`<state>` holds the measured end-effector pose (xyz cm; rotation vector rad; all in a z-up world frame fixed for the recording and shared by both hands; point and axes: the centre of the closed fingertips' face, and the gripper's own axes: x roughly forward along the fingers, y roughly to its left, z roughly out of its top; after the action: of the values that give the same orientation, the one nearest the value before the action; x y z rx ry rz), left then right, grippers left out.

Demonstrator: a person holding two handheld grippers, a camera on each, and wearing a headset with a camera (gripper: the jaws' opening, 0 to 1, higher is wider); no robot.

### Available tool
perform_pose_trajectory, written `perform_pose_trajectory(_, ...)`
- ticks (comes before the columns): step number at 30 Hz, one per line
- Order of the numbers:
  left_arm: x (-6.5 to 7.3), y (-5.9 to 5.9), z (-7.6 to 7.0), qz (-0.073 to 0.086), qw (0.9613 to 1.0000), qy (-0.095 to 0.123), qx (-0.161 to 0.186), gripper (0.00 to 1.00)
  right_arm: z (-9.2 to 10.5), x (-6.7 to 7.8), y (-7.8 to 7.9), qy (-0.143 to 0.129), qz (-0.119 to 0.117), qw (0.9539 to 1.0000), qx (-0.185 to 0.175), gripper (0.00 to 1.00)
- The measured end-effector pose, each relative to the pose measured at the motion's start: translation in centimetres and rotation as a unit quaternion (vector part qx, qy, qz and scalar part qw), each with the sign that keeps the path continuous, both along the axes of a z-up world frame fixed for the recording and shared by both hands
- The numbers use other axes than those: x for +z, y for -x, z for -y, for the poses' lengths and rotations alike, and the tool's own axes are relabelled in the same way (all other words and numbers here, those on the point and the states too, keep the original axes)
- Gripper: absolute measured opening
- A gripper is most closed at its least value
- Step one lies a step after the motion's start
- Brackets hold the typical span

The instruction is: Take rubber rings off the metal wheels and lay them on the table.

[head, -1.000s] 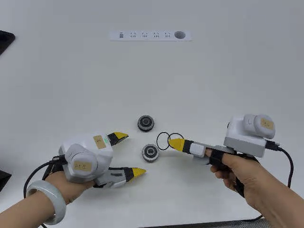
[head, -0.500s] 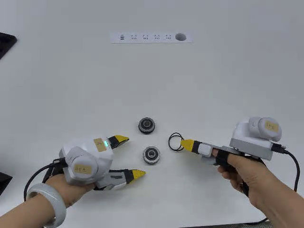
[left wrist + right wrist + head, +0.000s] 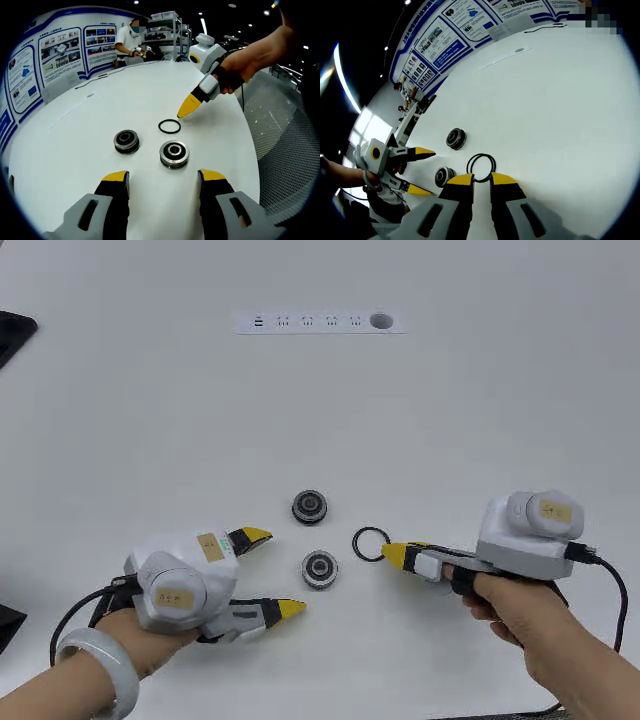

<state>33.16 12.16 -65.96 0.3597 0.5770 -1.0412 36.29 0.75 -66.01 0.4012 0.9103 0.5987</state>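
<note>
Wheels number two in the head view: the far wheel (image 3: 309, 507) and the near wheel (image 3: 319, 568). Both lie flat on the white table (image 3: 450, 420), a little apart. Just right of them the black ring (image 3: 371, 543) lies flat on the table. From here it reads as one loop, and I cannot tell whether a second lies with it. One power strip (image 3: 320, 321) sits farther back.

Two grippers are held low over the table. The left gripper (image 3: 272, 572) points toward the near wheel, jaws spread wide and holding nothing. The left hand (image 3: 140, 635) is under it, with a pale bracelet (image 3: 95, 665) on the wrist. The right gripper (image 3: 397, 554) points left, its yellow tip at the ring's edge. The right hand (image 3: 510, 602) is wrapped round its handle.

In the left gripper view, both wheels lie ahead of the wide jaws. The ring (image 3: 169, 126) is beyond them, and the right gripper's tip (image 3: 190, 106) angles down just beside it. Whether they touch, I cannot tell.

In the right gripper view, the jaws stand close with a narrow strip of table between them, gripping nothing. Just ahead of the tips, the ring (image 3: 481, 165) shows a doubled outline, as of two rings lying nearly one on the other. The two wheels lie to the left, with the left gripper (image 3: 420, 170) beyond them.
</note>
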Motion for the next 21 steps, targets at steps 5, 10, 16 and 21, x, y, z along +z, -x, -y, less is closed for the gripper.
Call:
perform_pose_trajectory(5,0.2,-0.3,0.0,0.003,1.0000,0.002,0.003,0.55,0.0,0.3,-0.3,0.001,0.010,0.9999,0.000,0.16)
perform_pose_trajectory(10,0.9,-1.1,-0.2,0.010,0.9998,0.008,0.017,0.53,-0.4,0.7,-0.7,-0.008,0.014,0.9999,-0.002,0.16)
perform_pose_trajectory(16,1.7,-2.5,-0.3,0.018,0.9991,0.014,0.036,0.49,-1.3,1.2,-1.1,-0.021,0.016,0.9996,-0.001,0.15)
perform_pose_trajectory(21,2.0,-3.5,-0.2,0.023,0.9988,0.015,0.041,0.47,-2.1,1.5,-1.5,-0.026,0.019,0.9994,0.006,0.15)
